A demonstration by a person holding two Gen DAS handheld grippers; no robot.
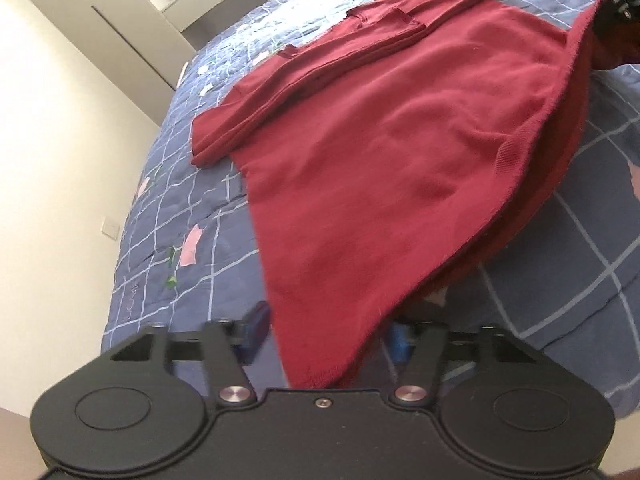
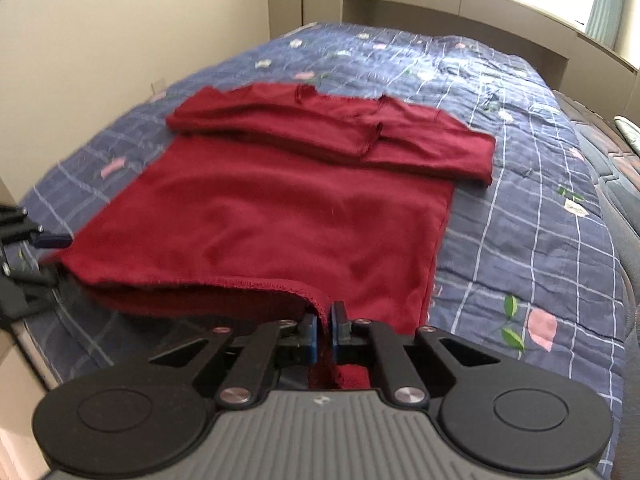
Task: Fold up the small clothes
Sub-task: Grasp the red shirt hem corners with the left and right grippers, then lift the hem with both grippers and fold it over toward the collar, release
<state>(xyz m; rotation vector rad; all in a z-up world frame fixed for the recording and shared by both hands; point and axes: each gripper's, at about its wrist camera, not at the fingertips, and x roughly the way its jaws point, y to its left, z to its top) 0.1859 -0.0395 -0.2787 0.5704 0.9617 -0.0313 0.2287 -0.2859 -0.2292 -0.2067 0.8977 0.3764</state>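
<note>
A dark red sweater (image 1: 380,152) lies on the bed, its sleeves folded across the chest at the far end; it also shows in the right wrist view (image 2: 280,208). Its hem is lifted off the quilt at both near corners. My right gripper (image 2: 325,330) is shut on the right hem corner, with cloth bunched between the blue pads. My left gripper (image 1: 326,336) has its jaws wide apart, and the left hem corner hangs between them; the fingertips are partly hidden by the cloth. The left gripper also shows at the left edge of the right wrist view (image 2: 48,240).
The bed is covered by a blue checked quilt (image 2: 540,240) with pink flowers. A cream wall (image 1: 60,140) runs along the bed's left side. A beige headboard shelf (image 2: 460,4) and a window stand at the far end. The mattress edge (image 2: 616,184) is at the right.
</note>
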